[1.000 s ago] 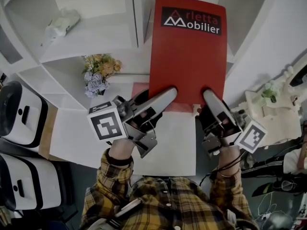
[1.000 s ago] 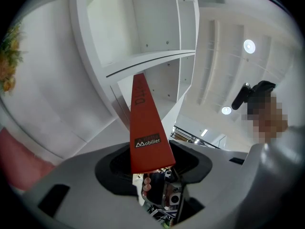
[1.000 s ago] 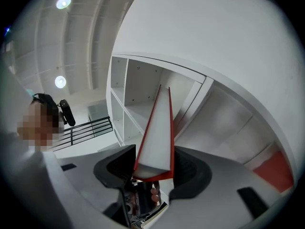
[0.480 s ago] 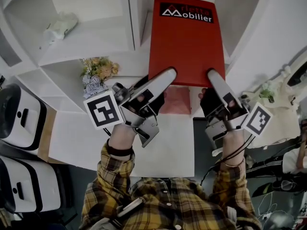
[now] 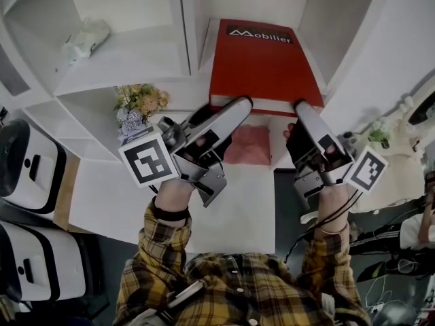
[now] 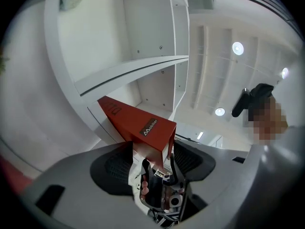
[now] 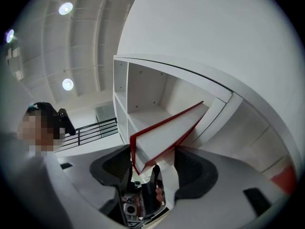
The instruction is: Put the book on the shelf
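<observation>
A thick red book (image 5: 262,66) with white lettering lies tilted in an upper compartment of the white shelf unit (image 5: 194,19), its near edge towards me. My left gripper (image 5: 234,107) is at the near left corner and my right gripper (image 5: 304,109) at the near right corner. In the left gripper view the book's spine corner (image 6: 143,125) sits between the left gripper's (image 6: 152,151) jaws. In the right gripper view the page edge (image 7: 159,140) sits between the right gripper's (image 7: 152,161) jaws. Both pairs of jaws are opening, spread about as wide as the book's thickness.
A small bunch of flowers (image 5: 139,104) stands on the lower shelf at the left, and a pale object (image 5: 85,36) lies on the shelf above it. A pink patch (image 5: 248,145) shows below the book. White machines (image 5: 27,161) stand far left, and cluttered white equipment (image 5: 380,148) at the right.
The book has tipped from facing me to lying back deeper in the compartment. Both grippers followed it forward and up a little.
</observation>
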A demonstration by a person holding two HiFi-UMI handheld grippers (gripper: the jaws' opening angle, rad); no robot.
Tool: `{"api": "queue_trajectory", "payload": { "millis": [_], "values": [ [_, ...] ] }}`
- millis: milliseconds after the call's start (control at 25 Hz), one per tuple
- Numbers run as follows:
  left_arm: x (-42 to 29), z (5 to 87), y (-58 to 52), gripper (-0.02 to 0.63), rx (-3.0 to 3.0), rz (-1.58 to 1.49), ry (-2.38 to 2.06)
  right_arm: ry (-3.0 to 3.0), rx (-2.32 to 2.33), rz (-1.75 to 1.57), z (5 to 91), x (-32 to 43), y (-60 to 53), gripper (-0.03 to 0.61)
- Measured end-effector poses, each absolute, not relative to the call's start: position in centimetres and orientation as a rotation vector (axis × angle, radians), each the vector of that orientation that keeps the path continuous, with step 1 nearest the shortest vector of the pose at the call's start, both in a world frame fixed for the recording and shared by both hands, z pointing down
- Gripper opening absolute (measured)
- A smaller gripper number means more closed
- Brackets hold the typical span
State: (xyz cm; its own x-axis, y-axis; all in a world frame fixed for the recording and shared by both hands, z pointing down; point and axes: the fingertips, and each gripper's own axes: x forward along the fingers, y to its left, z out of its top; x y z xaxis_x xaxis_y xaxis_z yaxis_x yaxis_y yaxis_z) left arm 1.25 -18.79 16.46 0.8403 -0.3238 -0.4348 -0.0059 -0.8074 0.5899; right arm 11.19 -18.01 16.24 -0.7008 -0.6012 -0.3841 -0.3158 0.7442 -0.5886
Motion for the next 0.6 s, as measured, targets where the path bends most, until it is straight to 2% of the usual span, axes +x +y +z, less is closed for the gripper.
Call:
{"api": "queue_trajectory", "payload": {
  "millis": [600],
  "values": [
    [1.4,16.8,-22.2,0.26,2.399,-0.745,-0.377,2.357,-0.779,-0.616,16.5,11.9,-21.0,0.281]
  ]
}}
